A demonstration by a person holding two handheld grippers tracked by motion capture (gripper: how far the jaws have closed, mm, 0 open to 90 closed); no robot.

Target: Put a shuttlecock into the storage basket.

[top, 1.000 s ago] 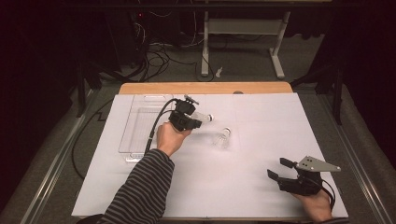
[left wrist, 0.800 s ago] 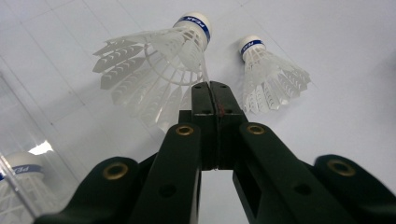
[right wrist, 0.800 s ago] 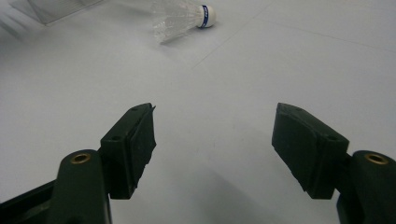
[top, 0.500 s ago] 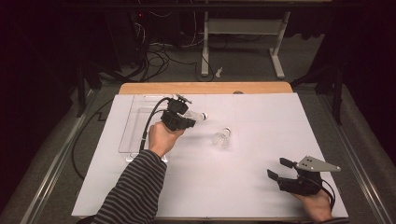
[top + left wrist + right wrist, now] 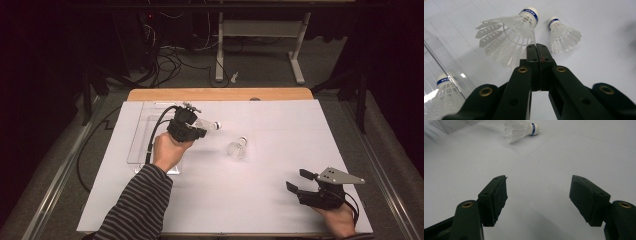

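Left gripper [image 5: 202, 131] raised above the table [image 5: 220, 94] in its far left part, just beside the right wall of the tray [image 5: 142, 150], gripped from behind by the left hand [image 5: 167, 152] in a striped sleeve [image 5: 135, 210]. Jaws fully closed, pinching the feather rim of the held shuttlecock [image 5: 210, 124]. In the left gripper view, pads [image 5: 532, 57] pressed flat together with one thin feather tip caught at their top, skirt fanning out to the left, white cork with a blue band pointing up and away. Clear of the white sheet [image 5: 280, 130], cork aimed towards the table's right edge. Loose shuttlecock [image 5: 236, 147] lying on its side on the sheet near the table's middle, near the held one but apart from it, touching neither gripper; in the right gripper view, far off at the top, cork to the right. Third shuttlecock [image 5: 445, 97] behind the clear tray wall, low and left in the left gripper view, cork uppermost. Right gripper [image 5: 296, 180] low near the table's near right corner, in the right hand [image 5: 337, 220], well apart from every shuttlecock. Jaws wide open, with bare sheet between them, pointing towards the table's middle.
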